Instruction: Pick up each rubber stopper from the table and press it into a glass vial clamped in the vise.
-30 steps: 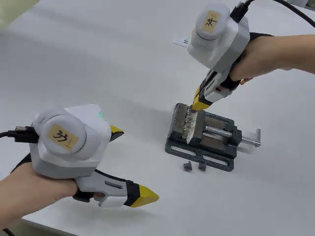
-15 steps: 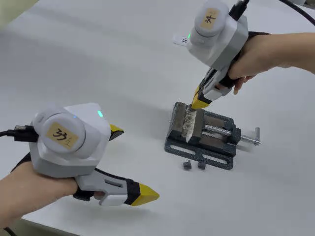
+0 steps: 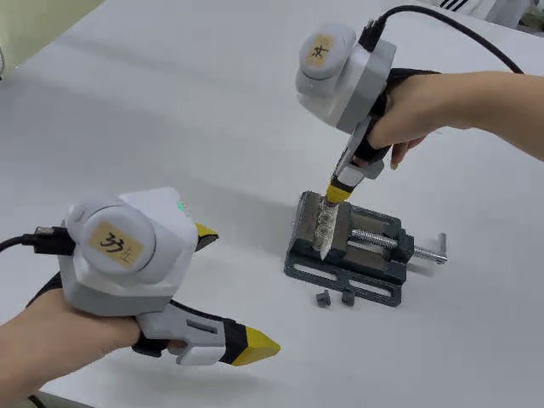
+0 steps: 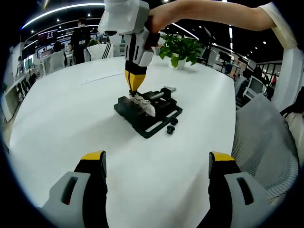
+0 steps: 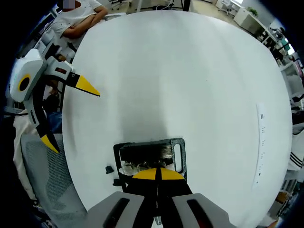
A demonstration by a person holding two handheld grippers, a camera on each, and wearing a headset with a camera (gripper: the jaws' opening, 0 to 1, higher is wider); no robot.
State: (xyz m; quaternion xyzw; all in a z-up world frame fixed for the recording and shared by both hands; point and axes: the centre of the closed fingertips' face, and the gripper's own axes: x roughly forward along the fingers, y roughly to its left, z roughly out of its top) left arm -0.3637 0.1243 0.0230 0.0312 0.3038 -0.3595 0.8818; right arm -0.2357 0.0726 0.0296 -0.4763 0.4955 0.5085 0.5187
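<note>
Vials [image 5: 137, 166] partly hidden behind right tongs [image 5: 157, 172].

The table [image 3: 170, 127] is plain white. The left gripper [image 3: 231, 287] and right gripper [image 3: 337, 194] have white bodies, black joints and yellow jaw tips. Each carries a tan sticker [image 3: 117, 244] with black handwriting. Just under the right gripper's tips stands a dark grey vise [image 3: 374, 276] with a silver screw [image 3: 382, 240], clear glass vials [image 3: 324, 228], and dark grey stoppers [image 3: 323, 297] nearby.
</note>
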